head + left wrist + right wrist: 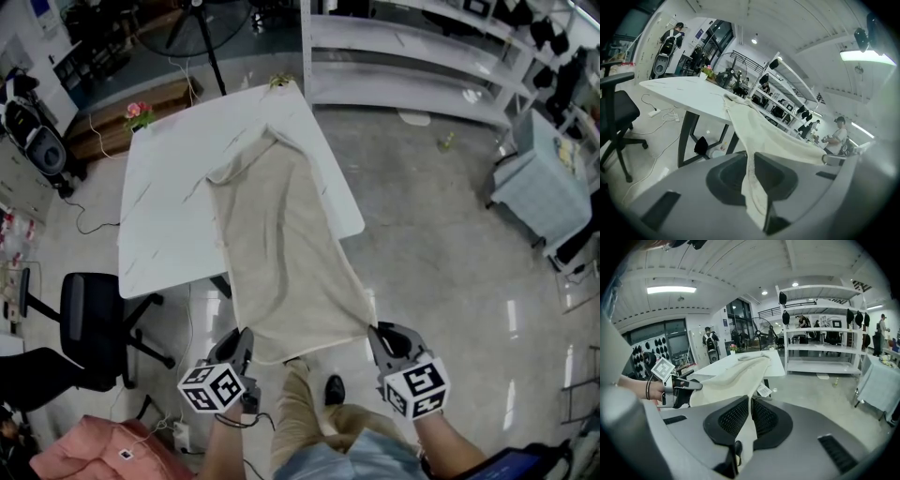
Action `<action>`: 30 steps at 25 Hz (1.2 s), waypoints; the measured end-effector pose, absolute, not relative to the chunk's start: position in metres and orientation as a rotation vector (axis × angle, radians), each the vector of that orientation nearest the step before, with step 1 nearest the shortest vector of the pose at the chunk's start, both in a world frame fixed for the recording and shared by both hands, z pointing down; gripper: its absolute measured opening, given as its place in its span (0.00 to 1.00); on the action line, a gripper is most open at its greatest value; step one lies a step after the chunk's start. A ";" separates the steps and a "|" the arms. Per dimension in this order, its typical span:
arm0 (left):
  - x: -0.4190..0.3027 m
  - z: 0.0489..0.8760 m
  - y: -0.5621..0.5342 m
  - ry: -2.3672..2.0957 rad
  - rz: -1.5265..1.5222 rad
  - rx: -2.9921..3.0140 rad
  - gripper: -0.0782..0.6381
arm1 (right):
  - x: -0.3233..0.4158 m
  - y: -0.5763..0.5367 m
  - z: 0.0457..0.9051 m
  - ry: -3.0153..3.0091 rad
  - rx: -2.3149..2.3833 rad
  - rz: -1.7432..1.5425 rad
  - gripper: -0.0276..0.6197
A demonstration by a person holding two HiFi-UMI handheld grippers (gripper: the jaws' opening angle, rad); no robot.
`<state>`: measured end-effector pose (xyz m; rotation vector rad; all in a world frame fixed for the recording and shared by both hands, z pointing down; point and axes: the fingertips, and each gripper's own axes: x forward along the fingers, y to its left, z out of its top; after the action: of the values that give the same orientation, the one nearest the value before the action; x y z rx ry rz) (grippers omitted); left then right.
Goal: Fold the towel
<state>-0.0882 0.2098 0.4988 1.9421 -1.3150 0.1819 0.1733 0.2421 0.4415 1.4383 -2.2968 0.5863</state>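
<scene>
- Left gripper [245, 343]: jaws nearly closed, pinching the towel's [281, 234] near left corner.
- Right gripper [376, 334]: jaws clamped tight on the near right corner.
- Towel stretches off the table [169, 216] edge to both grippers.

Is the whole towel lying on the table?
No: the towel stretches off the table, its near corners pinched by the left gripper and right gripper.

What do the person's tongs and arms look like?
Both the left tongs and right tongs are grey with dark pads, each carrying a white cube of black square markers. Forearms are bare; a thin bracelet circles the left wrist.
</scene>
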 end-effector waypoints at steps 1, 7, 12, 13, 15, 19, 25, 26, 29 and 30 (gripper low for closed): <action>-0.086 0.498 0.211 -1.314 0.183 1.946 0.18 | 0.176 0.245 0.441 -2.294 1.447 0.586 0.09; -0.077 0.498 0.229 -1.308 0.204 1.950 0.18 | 0.192 0.265 0.447 -2.262 1.475 0.614 0.09; -0.077 0.510 0.241 -1.369 0.282 1.938 0.42 | 0.201 0.279 0.477 -2.218 1.453 0.742 0.19; -0.078 0.510 0.243 -1.386 0.293 1.942 0.47 | 0.201 0.281 0.482 -2.212 1.446 0.758 0.26; -0.081 0.508 0.243 -1.417 0.304 1.955 0.48 | 0.201 0.279 0.485 -2.211 1.437 0.758 0.29; -0.089 0.492 0.234 -1.459 0.293 1.988 0.48 | 0.192 0.264 0.478 -2.238 1.423 0.718 0.29; -0.093 0.446 0.195 -1.489 0.243 2.053 0.48 | 0.170 0.221 0.440 -2.306 1.403 0.612 0.27; -0.094 0.438 0.186 -1.491 0.234 2.067 0.48 | 0.166 0.212 0.433 -2.318 1.401 0.592 0.27; -0.097 0.417 0.154 -1.495 0.210 2.109 0.48 | 0.153 0.177 0.409 -2.355 1.407 0.527 0.27; -0.098 0.410 0.142 -1.495 0.202 2.124 0.48 | 0.149 0.164 0.401 -2.365 1.413 0.505 0.27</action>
<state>-0.0976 0.1422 0.4101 2.1242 -1.4946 0.2017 0.1494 0.1640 0.4011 1.4129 -2.3653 0.5047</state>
